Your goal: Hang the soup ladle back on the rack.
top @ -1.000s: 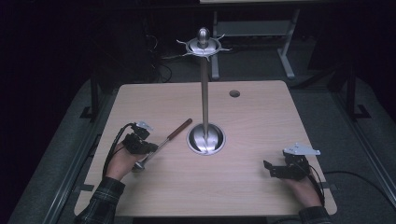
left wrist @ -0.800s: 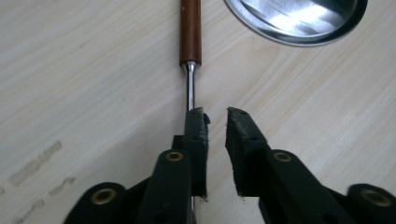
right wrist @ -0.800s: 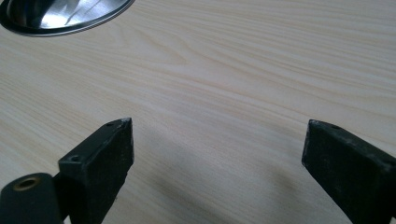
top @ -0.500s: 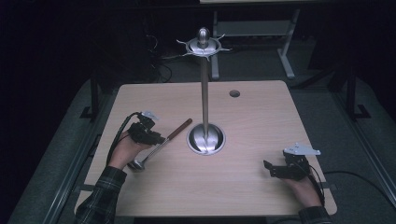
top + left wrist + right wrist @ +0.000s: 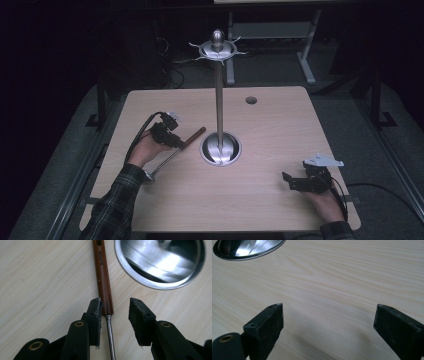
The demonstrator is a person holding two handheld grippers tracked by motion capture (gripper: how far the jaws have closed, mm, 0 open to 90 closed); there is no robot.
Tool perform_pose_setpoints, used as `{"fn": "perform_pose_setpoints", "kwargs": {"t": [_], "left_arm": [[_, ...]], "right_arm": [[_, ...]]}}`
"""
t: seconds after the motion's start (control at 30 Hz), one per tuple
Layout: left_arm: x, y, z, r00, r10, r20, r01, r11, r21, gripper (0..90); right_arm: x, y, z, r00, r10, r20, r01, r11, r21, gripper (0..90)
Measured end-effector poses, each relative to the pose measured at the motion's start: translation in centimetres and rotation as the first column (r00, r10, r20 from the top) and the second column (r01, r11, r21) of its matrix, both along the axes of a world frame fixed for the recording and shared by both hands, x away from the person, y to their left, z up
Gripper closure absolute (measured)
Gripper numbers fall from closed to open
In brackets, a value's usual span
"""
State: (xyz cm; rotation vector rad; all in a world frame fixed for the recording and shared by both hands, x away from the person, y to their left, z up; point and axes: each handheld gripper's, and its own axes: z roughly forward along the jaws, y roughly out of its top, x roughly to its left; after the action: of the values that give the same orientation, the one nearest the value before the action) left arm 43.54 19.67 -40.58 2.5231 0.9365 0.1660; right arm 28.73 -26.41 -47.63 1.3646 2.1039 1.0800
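A utensil with a brown wooden handle (image 5: 103, 277) marked SUPOR and a thin metal shaft lies flat on the table, slanting left of the stand (image 5: 186, 140). My left gripper (image 5: 115, 305) is open and low over it. Its jaws straddle the point where handle meets shaft, and the handle lies close against the left jaw. In the high view the left gripper (image 5: 176, 142) points toward the stand's round steel base (image 5: 220, 148). My right gripper (image 5: 289, 181) rests near the table's front right, open (image 5: 329, 312), with bare wood between its jaws.
The stand's tall pole (image 5: 218, 100) rises from the table's middle to a hooked crown (image 5: 218, 47). Its base rim (image 5: 160, 262) lies just right of the handle. A round cable hole (image 5: 251, 100) sits near the far edge of the table (image 5: 280, 125).
My left gripper has moved forward and right from the table's left side until its jaws straddle the utensil. The utensil and the right gripper have stayed put.
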Motion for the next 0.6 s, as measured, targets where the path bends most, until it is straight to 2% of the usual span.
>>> {"fn": "perform_pose_setpoints", "kwargs": {"t": [0.2,0.43,0.6], "left_arm": [[1.1,-0.9,-1.1,0.9995,0.009,-0.030,-0.008,0.9994,0.033,62.7],[1.8,-1.4,-2.4,0.9976,0.040,-0.056,-0.037,0.9983,0.045,64.8],[1.9,-1.6,-2.9,0.9972,0.038,-0.065,-0.034,0.9980,0.054,67.0]], "right_arm": [[0.0,0.1,-0.1,1.0000,0.004,-0.002,-0.004,1.0000,0.000,8.5],[0.0,0.1,0.0,1.0000,0.001,-0.003,-0.001,1.0000,0.002,8.5],[0.0,0.0,0.0,1.0000,0.000,0.000,0.000,1.0000,0.004,8.5]]}}
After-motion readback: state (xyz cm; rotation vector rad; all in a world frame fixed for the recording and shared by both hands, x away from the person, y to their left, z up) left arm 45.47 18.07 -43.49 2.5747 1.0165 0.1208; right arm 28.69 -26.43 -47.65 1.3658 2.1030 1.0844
